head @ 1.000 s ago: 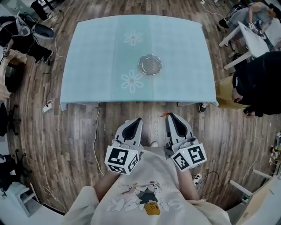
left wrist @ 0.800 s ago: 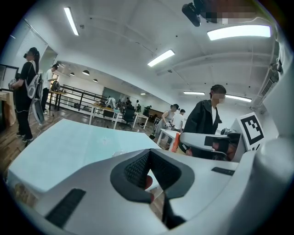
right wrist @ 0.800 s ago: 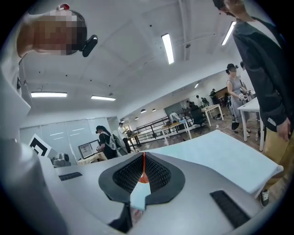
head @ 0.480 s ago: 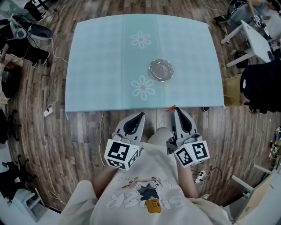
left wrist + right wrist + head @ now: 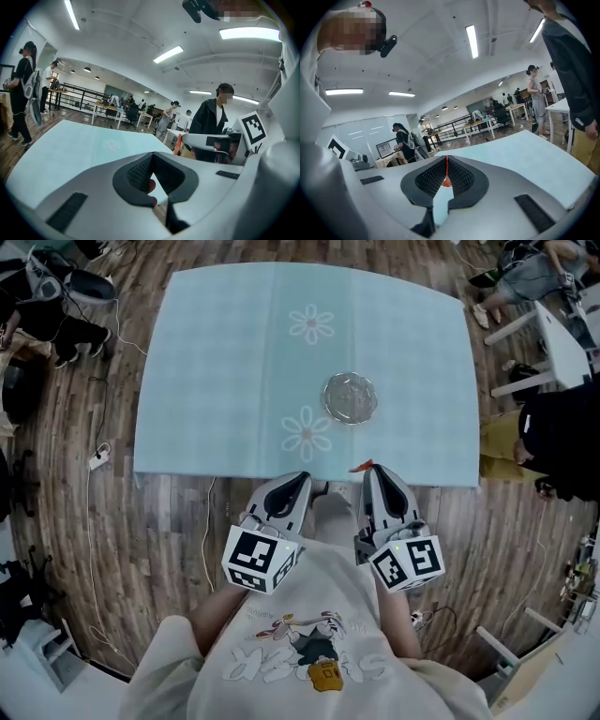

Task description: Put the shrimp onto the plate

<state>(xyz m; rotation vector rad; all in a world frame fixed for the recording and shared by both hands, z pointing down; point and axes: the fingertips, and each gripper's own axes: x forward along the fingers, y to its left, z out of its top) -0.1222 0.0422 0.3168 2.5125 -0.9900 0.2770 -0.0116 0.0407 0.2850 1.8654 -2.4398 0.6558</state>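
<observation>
- The right gripper [image 5: 446, 159] has its jaws clenched on the shrimp [image 5: 446, 180]. A thin orange strip runs up between the black ribbed pads [image 5: 425, 180], and a rounder orange bit sits lower in the gap.
- In the head view the shrimp [image 5: 360, 466] pokes out orange on the left of the right gripper [image 5: 371, 471] tip. It is held right at the near edge of the desk [image 5: 216, 381], not lying on it.
- The left gripper [image 5: 151, 155] has its jaws clenched together at the tips and carries nothing. A small reddish patch shows through the gap behind the pads, and I cannot tell what it is.
- From the left gripper view the shrimp [image 5: 177, 146] also shows as an orange sliver at the tip of the right gripper, off to the right.
- In the head view the left gripper [image 5: 299, 480] lies beside the right one with a narrow gap between them. Both point at the desk, and the left tip just reaches its near edge.
- Each gripper carries a marker cube at the back, the left cube [image 5: 260, 560] and the right cube [image 5: 406, 563]. Both are close against the person's pale printed shirt [image 5: 300, 652].
- The plate [image 5: 350, 397], clear glass, sits on the desk beyond the right gripper, well apart from the shrimp.
- A light blue cloth [image 5: 412, 352] covers the desk. The nearer daisy print [image 5: 307, 433] is just left of the plate, and a second daisy print [image 5: 310, 323] lies farther back.
- Wooden floor [image 5: 141, 540] surrounds the desk, and a bystander in dark clothes [image 5: 562, 442] stands off its right side.
</observation>
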